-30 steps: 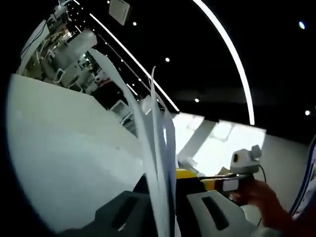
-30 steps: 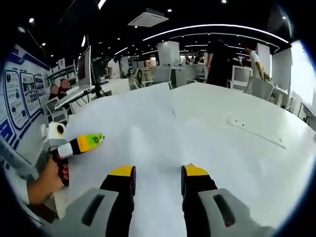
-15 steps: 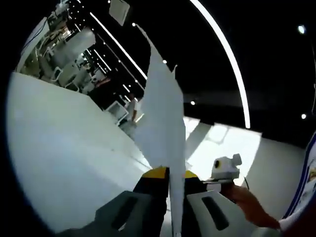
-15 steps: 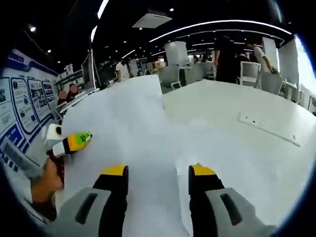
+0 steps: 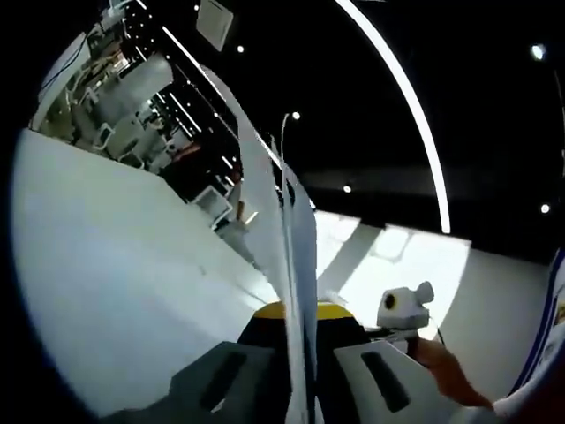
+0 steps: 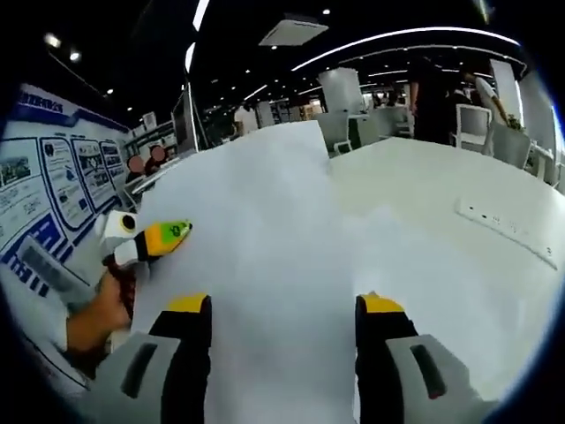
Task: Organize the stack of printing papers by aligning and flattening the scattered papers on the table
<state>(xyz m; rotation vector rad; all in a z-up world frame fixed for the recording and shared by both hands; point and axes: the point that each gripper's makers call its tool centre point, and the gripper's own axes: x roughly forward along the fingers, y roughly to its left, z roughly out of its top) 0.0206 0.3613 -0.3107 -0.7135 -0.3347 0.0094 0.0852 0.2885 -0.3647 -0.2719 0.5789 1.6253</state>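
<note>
Since half a second ago, the papers (image 5: 287, 256) in my left gripper (image 5: 297, 311) have fanned apart again into thin separate sheets, and in the right gripper view the sheet (image 6: 265, 265) has swung closer, now reaching further across the space ahead of my right gripper (image 6: 284, 305).

The white table (image 5: 115, 291) is smooth and matte, with rounded edges. A pale flat strip (image 6: 508, 230) lies on it well off to the right. Around it is an open office with a dark ceiling, long curved light bands (image 5: 415, 115), small spot lights, white chairs (image 6: 472, 119), people standing (image 6: 431, 88) in the distance and a blue-and-white poster wall (image 6: 44, 194) on the left.

The papers are thin, white and flexible. In the left gripper view I see them edge-on, long axis running up and away from the jaws, upper ends curling leftward. My left gripper's yellow-tipped jaws are clamped on their lower edge. In the right gripper view the sheets lie broad and sloping, with the left gripper (image 6: 163, 237) and a hand (image 6: 97, 314) at their left edge.

My right gripper's jaws stand wide apart, with paper between them, gripping nothing.
</note>
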